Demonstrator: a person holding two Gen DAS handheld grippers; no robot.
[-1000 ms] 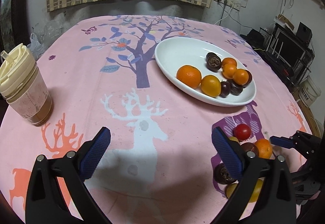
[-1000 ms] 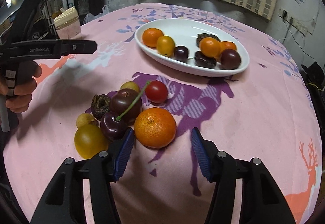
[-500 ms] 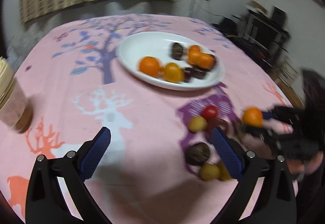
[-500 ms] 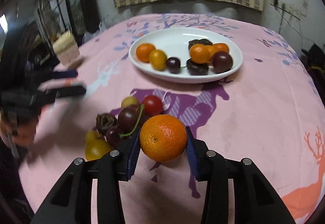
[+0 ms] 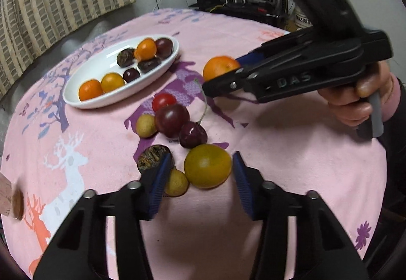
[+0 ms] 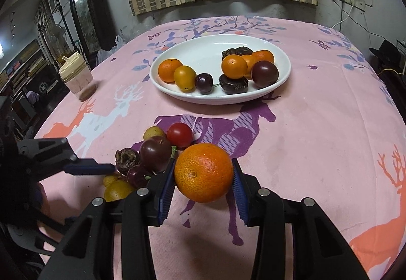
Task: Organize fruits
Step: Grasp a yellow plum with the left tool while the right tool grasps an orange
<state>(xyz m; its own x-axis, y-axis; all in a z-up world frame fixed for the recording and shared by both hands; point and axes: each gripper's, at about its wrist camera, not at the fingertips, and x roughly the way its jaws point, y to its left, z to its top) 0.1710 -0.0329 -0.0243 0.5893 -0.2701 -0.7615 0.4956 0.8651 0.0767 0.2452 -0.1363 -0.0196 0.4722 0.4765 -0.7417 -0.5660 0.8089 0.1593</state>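
My right gripper (image 6: 204, 179) is shut on an orange (image 6: 203, 172) and holds it above the cloth; it also shows in the left wrist view (image 5: 220, 69). My left gripper (image 5: 199, 179) is open, its jaws on either side of a yellow-green plum (image 5: 207, 165) that lies on the cloth. Beside it lie a small yellow fruit (image 5: 176, 182), a brown passion fruit (image 5: 155, 158), a cherry (image 5: 192, 134), a dark plum (image 5: 172, 119), a red tomato (image 5: 163, 101) and a longan (image 5: 146, 125). A white oval plate (image 6: 203, 49) at the back holds several fruits.
A lidded cup (image 6: 77, 75) with a brownish drink stands at the table's left. The round table has a pink printed cloth (image 6: 330, 115). A cabinet and a curtain are behind; shelves with electronics stand to the right in the left wrist view.
My right gripper closed on the orange and lifted it off the cloth. My left gripper swung right and came down around the yellow-green plum, jaws narrower.
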